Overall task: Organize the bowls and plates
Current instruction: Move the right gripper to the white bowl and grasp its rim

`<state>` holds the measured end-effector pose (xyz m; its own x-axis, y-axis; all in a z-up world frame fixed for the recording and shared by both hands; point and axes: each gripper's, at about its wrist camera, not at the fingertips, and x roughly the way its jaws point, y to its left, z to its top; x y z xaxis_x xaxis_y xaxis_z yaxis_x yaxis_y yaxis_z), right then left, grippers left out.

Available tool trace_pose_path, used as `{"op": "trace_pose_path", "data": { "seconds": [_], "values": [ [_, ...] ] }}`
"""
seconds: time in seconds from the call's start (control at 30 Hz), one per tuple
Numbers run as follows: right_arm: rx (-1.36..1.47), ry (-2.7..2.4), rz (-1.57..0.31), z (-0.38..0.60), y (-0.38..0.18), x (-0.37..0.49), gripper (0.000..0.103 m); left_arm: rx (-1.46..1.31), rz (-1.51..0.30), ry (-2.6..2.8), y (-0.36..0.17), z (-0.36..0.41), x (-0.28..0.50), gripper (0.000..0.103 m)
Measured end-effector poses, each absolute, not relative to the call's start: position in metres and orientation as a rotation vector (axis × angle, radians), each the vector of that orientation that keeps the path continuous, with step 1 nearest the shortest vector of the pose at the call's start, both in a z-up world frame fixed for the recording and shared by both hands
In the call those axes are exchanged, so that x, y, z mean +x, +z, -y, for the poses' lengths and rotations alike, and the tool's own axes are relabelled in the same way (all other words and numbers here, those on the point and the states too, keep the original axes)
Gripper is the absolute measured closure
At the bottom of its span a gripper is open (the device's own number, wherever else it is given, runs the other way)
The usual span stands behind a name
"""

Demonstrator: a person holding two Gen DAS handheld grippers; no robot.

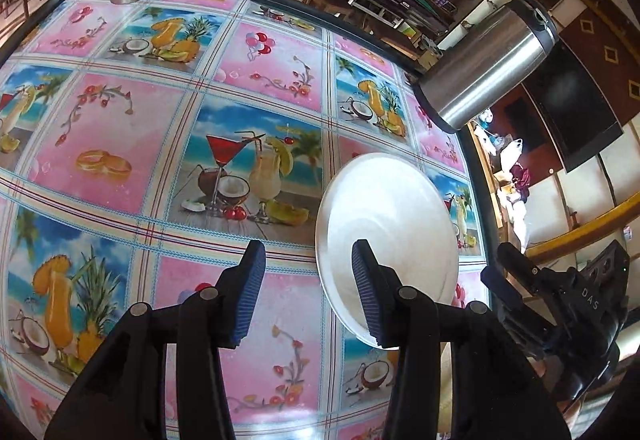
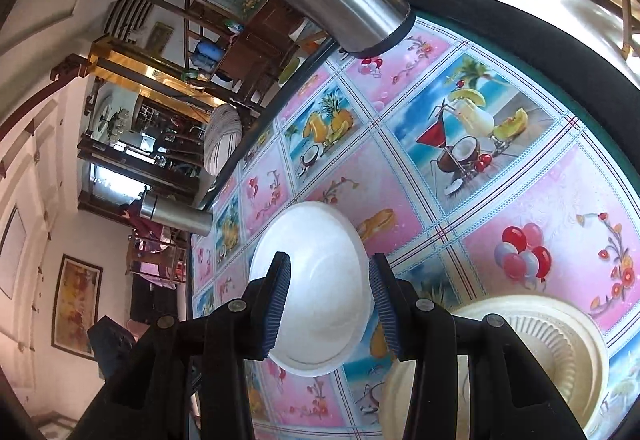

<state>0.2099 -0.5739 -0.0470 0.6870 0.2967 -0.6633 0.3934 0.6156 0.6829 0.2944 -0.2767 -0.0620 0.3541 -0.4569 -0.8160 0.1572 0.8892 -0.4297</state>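
Plates and bowls are lying apart on the worktop: white bowl, cream fluted plate, white plate. Nothing is stacked yet. Left gripper and right gripper are hovering, jaws partly open and empty.

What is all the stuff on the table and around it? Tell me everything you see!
bowl: one, white, on the table, seen between the right gripper's fingers
ribbed plate: one, cream, beside the bowl
flask: two, silver; one near the table edge, another at the far end
tablecloth: one, pink and blue with fruit drink pictures, covering the table
left gripper: black with blue fingers, open, empty
right gripper: black with blue fingers, open, over the bowl
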Motion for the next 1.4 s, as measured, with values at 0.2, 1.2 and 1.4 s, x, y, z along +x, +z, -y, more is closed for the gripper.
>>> {"op": "trace_pose_path", "data": {
  "seconds": [0.2,1.2,1.4],
  "values": [
    [0.937,-0.063,-0.880,0.571,-0.061,0.216,0.059,-0.313,-1.152,-0.457,-0.071,0.283,0.298,0.060],
    [0.942,-0.059,-0.911,0.555,-0.082,0.225,0.078,-0.292,-1.118,-0.521,-0.070,0.286,0.296,0.084],
    [0.941,-0.076,-0.916,0.558,-0.084,0.225,0.088,-0.294,-1.123,-0.519,-0.072,0.286,0.296,0.086]
  ]
}}
